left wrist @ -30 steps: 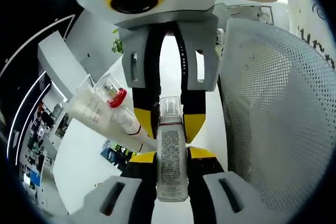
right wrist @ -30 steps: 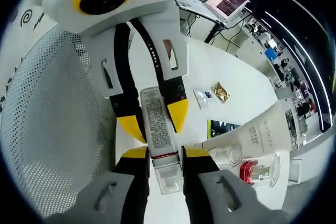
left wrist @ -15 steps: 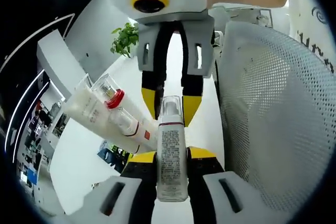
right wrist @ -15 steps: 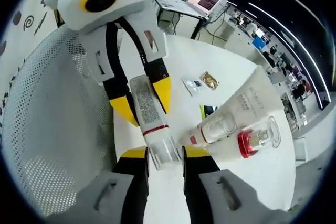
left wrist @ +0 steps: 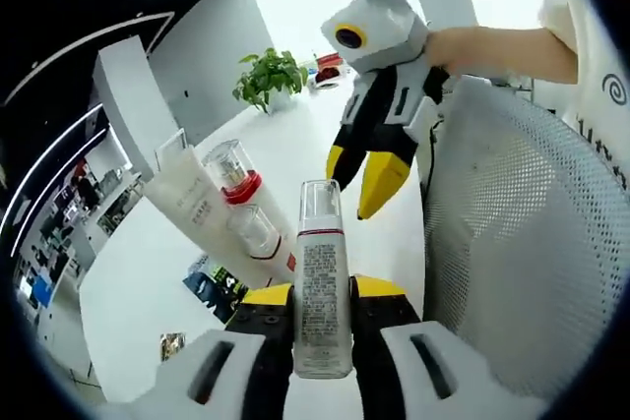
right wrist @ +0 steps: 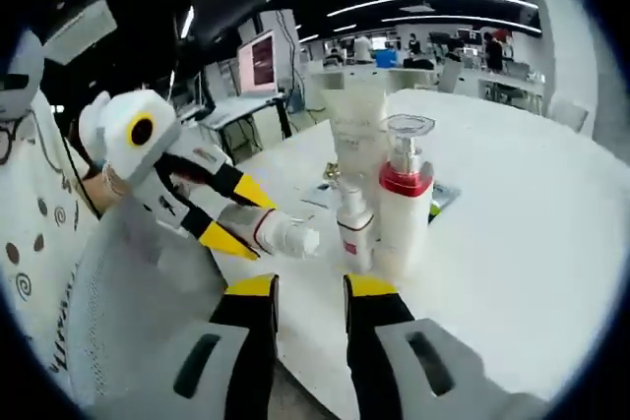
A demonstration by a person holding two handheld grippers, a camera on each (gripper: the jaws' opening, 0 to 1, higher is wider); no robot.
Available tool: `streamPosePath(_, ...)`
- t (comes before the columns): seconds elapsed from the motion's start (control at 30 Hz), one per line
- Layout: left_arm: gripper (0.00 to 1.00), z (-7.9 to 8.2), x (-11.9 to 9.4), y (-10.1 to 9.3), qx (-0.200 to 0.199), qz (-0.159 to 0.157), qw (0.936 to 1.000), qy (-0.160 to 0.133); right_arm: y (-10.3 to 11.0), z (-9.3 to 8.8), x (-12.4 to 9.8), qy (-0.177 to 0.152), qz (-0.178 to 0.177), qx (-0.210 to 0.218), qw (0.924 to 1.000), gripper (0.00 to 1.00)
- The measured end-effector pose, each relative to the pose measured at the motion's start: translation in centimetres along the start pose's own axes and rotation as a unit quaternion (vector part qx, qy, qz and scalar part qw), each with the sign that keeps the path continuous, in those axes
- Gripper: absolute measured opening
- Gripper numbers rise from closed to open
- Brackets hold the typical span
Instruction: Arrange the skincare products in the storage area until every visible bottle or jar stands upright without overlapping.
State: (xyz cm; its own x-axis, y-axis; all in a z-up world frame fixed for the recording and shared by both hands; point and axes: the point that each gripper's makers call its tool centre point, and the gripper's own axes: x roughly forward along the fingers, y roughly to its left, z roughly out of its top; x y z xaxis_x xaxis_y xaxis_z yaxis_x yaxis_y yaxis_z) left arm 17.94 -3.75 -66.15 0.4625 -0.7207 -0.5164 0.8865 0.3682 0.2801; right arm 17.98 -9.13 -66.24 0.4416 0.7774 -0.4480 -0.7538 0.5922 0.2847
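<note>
Mid-transfer: left gripper (left wrist: 323, 294) clamped on slim grey clear-capped bottle (left wrist: 322, 292), lying between its fingers. Right gripper (right wrist: 307, 287) empty, fingers slightly apart. Next, probably: stand bottle upright beside white red-collared pump bottle (right wrist: 402, 206).

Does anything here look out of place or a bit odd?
One thing: the white label-covered bottle with a clear cap is off the white table, held out sideways in the left tongs. The red-collared pump bottle, the small white bottle and the tall white tube stand upright together. Nothing looks spilled.
</note>
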Motion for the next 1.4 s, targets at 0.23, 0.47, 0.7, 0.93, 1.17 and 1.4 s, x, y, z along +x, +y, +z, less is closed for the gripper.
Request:
streamPosePath(0.23,0.17,0.8,-0.1,-0.3,-0.041,-0.015,0.9987,-0.024,0.8,2.0,0.0,-0.093,0.028,0.098,0.9904,0.30)
streamPosePath(0.47,0.17,1.6,-0.3,-0.2,-0.066,-0.020,0.9966,-0.045,1.8,3.5,0.2,-0.135,0.048,0.145,0.9790,0.29)
streamPosePath(0.7,0.17,2.8,-0.7,-0.1,-0.084,-0.025,0.9932,-0.077,2.3,4.9,0.3,-0.174,0.069,0.193,0.9632,0.29)
streamPosePath(0.93,0.17,3.9,-1.0,-0.4,-0.106,-0.041,0.9877,-0.107,2.0,6.4,-0.6,-0.220,0.082,0.220,0.9469,0.24)
streamPosePath(1.17,0.17,3.8,-0.9,-0.6,-0.118,-0.052,0.9859,-0.106,2.7,7.0,-0.7,-0.234,0.085,0.221,0.9431,0.22)
streamPosePath(1.4,0.17,3.1,-0.6,-1.0,-0.127,-0.061,0.9860,-0.089,4.2,7.8,-0.4,-0.229,0.081,0.142,0.9597,0.22)
